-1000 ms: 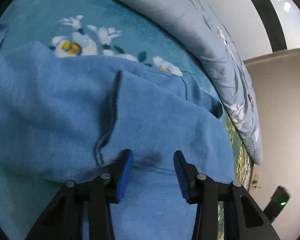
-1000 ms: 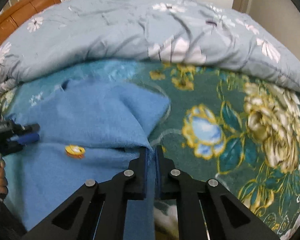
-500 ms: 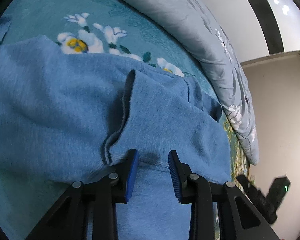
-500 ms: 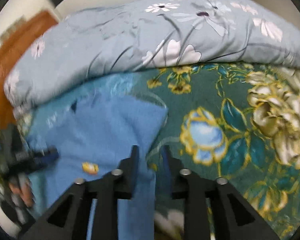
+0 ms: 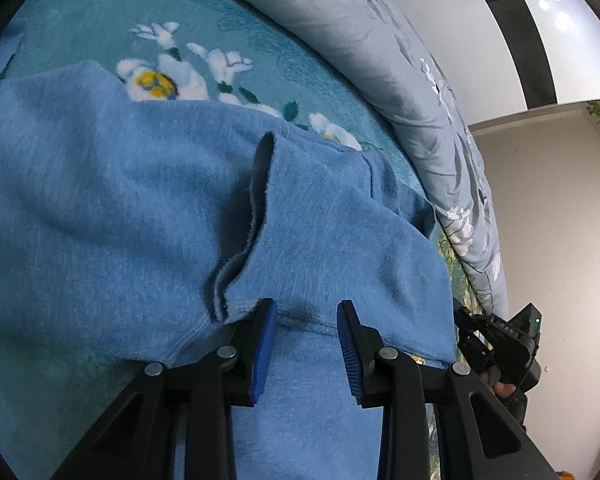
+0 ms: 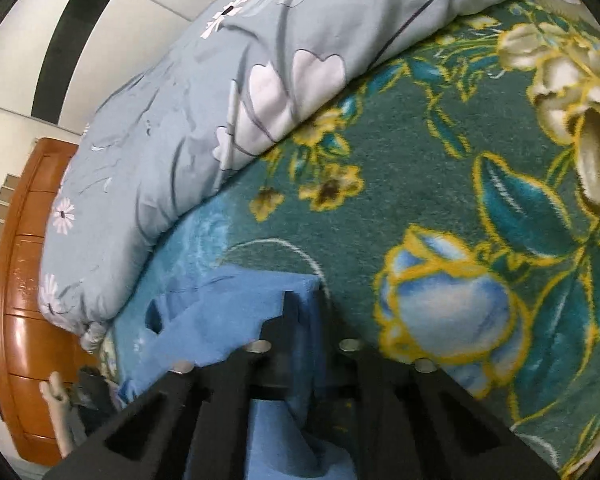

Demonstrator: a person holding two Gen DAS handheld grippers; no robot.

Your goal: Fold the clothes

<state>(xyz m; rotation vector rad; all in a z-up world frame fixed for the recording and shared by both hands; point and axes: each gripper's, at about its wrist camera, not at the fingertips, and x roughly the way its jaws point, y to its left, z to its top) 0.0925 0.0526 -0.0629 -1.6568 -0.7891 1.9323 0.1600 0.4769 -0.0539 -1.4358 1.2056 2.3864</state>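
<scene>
**Soft fleece, held at one edge**

Evidently the blue fleece garment [image 5: 148, 216] lay limp across the floral blanket [image 6: 440, 168]. The right tongs [image 6: 302, 312] had just closed, pinching its edge at lower centre; the left tongs [image 5: 306, 344] stood open over a hem, the sturdier hold.

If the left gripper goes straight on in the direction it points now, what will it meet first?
Most likely the blue garment: the left gripper already hovers over its hemmed edge, jaws apart, with fabric between them. How close it is cannot be told from this view.
</scene>
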